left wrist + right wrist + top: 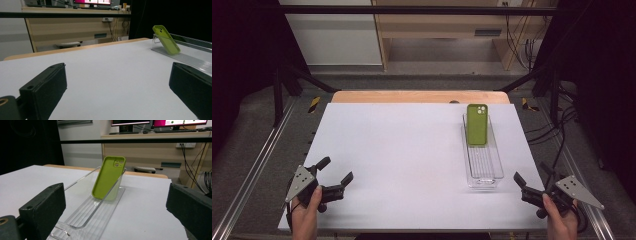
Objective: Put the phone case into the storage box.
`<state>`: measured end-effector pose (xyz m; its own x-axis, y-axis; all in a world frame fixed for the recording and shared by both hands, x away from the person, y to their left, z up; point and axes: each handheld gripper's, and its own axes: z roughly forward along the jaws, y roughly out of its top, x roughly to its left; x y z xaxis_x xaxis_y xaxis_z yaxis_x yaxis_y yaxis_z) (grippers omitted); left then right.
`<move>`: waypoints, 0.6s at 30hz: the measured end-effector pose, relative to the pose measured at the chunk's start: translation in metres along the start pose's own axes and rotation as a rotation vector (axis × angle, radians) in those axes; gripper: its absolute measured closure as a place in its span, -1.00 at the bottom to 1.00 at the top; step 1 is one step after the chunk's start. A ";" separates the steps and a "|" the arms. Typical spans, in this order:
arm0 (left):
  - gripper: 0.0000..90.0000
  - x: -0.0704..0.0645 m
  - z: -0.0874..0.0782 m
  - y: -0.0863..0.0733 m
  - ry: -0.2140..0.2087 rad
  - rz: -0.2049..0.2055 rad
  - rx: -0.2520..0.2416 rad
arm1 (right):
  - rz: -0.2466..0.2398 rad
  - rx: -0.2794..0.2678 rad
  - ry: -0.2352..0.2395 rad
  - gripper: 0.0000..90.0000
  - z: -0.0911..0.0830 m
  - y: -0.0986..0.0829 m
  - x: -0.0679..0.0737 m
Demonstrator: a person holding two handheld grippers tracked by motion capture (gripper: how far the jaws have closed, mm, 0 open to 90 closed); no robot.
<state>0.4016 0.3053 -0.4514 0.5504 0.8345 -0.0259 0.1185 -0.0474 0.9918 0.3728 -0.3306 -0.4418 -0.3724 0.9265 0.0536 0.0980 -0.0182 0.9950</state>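
In your high view, the far jaw of your right gripper (532, 186) is partly hidden behind the tool, and the clear plastic of the long transparent ribbed tray (484, 172) makes its walls hard to see. Inside this tray, at its far end, the green silicone phone case (477, 124) leans tilted against the end wall. Your left gripper (336, 171) stands well apart from it; both grippers have jaws wide apart and hold nothing.
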 end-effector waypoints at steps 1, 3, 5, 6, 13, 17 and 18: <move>-0.98 0.000 0.000 0.000 -0.002 0.003 0.000 | -0.002 -0.002 -0.001 -0.94 0.000 -0.001 0.000; -0.98 0.000 0.000 0.000 -0.002 0.003 0.001 | 0.002 -0.009 0.000 -0.95 0.000 -0.003 0.000; -0.98 0.000 0.000 0.000 -0.002 0.004 0.001 | -0.002 -0.008 0.004 -0.95 0.000 -0.005 -0.001; -0.98 0.000 0.000 0.000 -0.002 0.005 0.000 | -0.002 -0.011 0.005 -0.95 0.000 -0.007 -0.001; -0.98 0.000 0.001 0.000 -0.003 0.009 0.001 | -0.020 -0.023 0.034 -0.95 0.004 -0.011 0.005; -0.98 0.000 0.001 0.000 -0.004 0.012 0.000 | -0.031 -0.025 0.051 -0.95 0.007 -0.012 0.008; -0.98 0.000 0.001 0.000 -0.003 0.012 0.000 | -0.031 -0.021 0.053 -0.95 0.008 -0.013 0.009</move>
<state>0.4022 0.3048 -0.4511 0.5547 0.8319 -0.0139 0.1113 -0.0576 0.9921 0.3760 -0.3193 -0.4551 -0.4236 0.9055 0.0269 0.0662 0.0014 0.9978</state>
